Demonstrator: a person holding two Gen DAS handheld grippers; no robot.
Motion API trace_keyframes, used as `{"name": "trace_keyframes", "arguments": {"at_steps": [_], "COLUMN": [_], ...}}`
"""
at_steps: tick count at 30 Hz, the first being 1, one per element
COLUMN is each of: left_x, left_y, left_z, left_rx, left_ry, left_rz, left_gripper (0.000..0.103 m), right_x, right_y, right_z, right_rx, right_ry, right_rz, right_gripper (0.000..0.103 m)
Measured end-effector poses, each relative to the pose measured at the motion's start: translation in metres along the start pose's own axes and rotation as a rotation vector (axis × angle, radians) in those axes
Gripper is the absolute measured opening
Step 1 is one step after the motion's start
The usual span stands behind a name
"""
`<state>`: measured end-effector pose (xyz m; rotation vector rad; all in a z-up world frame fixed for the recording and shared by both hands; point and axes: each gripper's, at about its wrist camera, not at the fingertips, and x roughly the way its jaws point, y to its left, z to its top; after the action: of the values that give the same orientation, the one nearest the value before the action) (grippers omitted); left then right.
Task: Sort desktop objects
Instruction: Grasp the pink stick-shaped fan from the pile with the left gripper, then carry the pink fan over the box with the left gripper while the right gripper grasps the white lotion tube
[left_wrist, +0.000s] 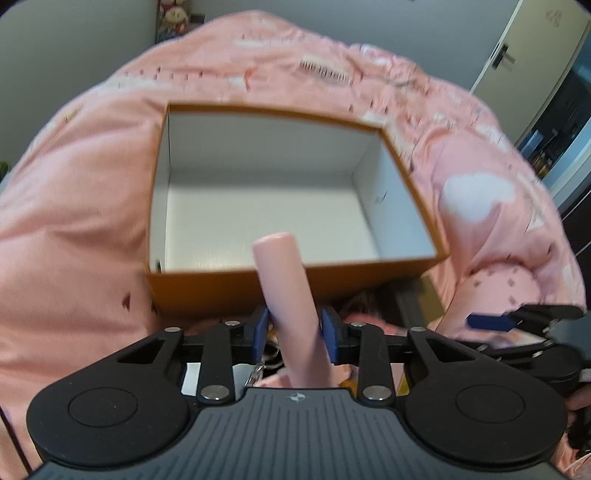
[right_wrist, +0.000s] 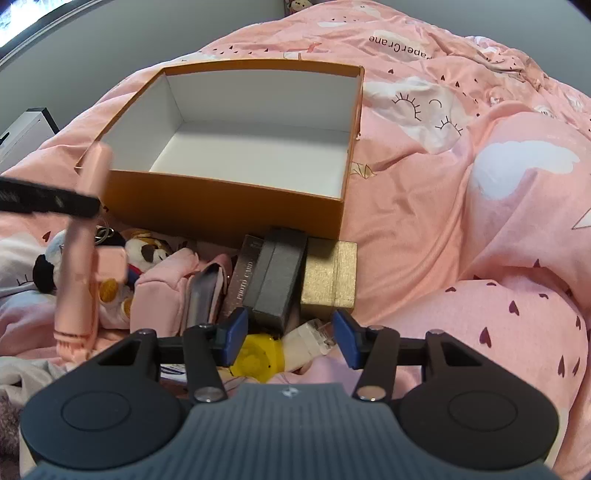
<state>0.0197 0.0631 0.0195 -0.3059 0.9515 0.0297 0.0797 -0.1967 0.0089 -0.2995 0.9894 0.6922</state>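
Note:
An orange box (left_wrist: 295, 284) with a bare white inside stands open on the pink duvet. My left gripper (left_wrist: 295, 325) is shut on a long pink stick-shaped device (left_wrist: 284, 273), whose rounded tip stands up over the box's near wall. The right wrist view shows that device (right_wrist: 75, 266) hanging at the left of the box (right_wrist: 221, 206), clamped by a black finger (right_wrist: 48, 201). My right gripper (right_wrist: 291, 339) is open and low over the pile in front of the box. A white and yellow object (right_wrist: 306, 345) lies below the gap, and the pads do not touch it.
Piled before the box are a dark grey case (right_wrist: 279, 273), a gold box (right_wrist: 328, 277), a silver photo-card box (right_wrist: 242, 280), a pink pouch (right_wrist: 162, 288) and plush toys (right_wrist: 144, 251). Rumpled pink duvet (right_wrist: 461, 221) spreads to the right.

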Motion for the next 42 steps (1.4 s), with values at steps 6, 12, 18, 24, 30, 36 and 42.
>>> {"name": "trace_keyframes", "arguments": {"at_steps": [6,12,18,24,30,36,42], "left_x": [-0.019,-0.038,-0.056,-0.066,-0.071,-0.061,-0.054], "left_y": [0.009,0.018,0.019,0.020,0.024,0.027,0.031], "left_z": [0.015,0.030,0.046,0.061,0.077,0.084,0.081], "left_rx": [-0.026,-0.054,-0.048,-0.042,-0.030,-0.030,-0.023], "left_ry": [-0.069,-0.139,-0.197,-0.239,-0.281,-0.261,-0.235], "left_rz": [-0.021,-0.033,-0.054,-0.041,-0.006,0.012,0.019], "left_gripper": [0.031,0.030,0.030,0.030,0.030,0.030,0.030], "right_x": [0.010,0.010,0.009,0.002,-0.007,-0.005,-0.014], "right_y": [-0.006,-0.007,0.002,0.015,0.031,0.038,0.051], "right_z": [0.008,0.015,0.019,0.020,0.018,0.018,0.016], "right_rx": [-0.001,0.001,-0.019,-0.119,-0.269,-0.329,-0.458], "right_ry": [0.007,-0.001,0.043,0.109,0.191,0.243,0.286], "right_rz": [-0.028,-0.014,0.103,0.218,0.311,0.340,0.355], "right_gripper": [0.050,0.049,0.045,0.044,0.043,0.037,0.037]}}
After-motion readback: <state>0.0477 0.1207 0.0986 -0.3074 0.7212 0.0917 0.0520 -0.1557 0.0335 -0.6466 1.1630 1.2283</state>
